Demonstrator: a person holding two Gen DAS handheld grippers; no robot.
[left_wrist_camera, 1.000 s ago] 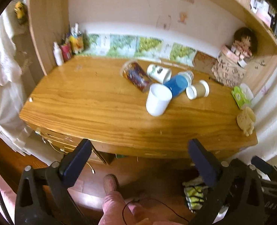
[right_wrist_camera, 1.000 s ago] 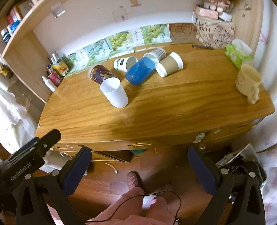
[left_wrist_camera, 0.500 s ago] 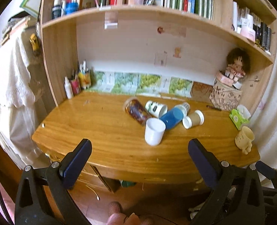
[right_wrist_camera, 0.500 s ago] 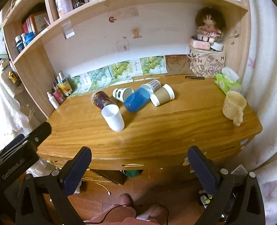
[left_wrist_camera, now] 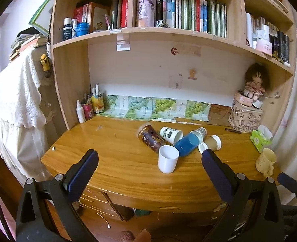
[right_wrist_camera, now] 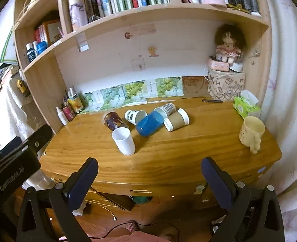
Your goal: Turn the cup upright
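Note:
Several cups lie in a cluster on the wooden desk (left_wrist_camera: 112, 161): a white cup (left_wrist_camera: 167, 159) (right_wrist_camera: 124, 141) nearest me, standing mouth-up, a blue cup (left_wrist_camera: 186, 143) (right_wrist_camera: 150, 122) on its side, a dark patterned cup (left_wrist_camera: 150, 138) (right_wrist_camera: 114, 121), a white printed cup (left_wrist_camera: 170, 134) (right_wrist_camera: 134, 116), a checked cup (right_wrist_camera: 166, 107) and a brown paper cup (left_wrist_camera: 210, 143) (right_wrist_camera: 176, 119), all on their sides. My left gripper (left_wrist_camera: 148, 159) and right gripper (right_wrist_camera: 148, 166) are both open and empty, held back from the desk's front edge.
A cream mug (right_wrist_camera: 251, 133) stands at the desk's right end, with a green tissue pack (right_wrist_camera: 247, 105) behind it. Bottles (left_wrist_camera: 88, 109) fill the back left corner; a doll on a bag (right_wrist_camera: 227, 76) the back right. Shelves of books hang above. Drawers sit under the desk.
Both grippers have tilted upward and moved closer, so the shelves now show and the floor has dropped out of view. The cups have not moved.

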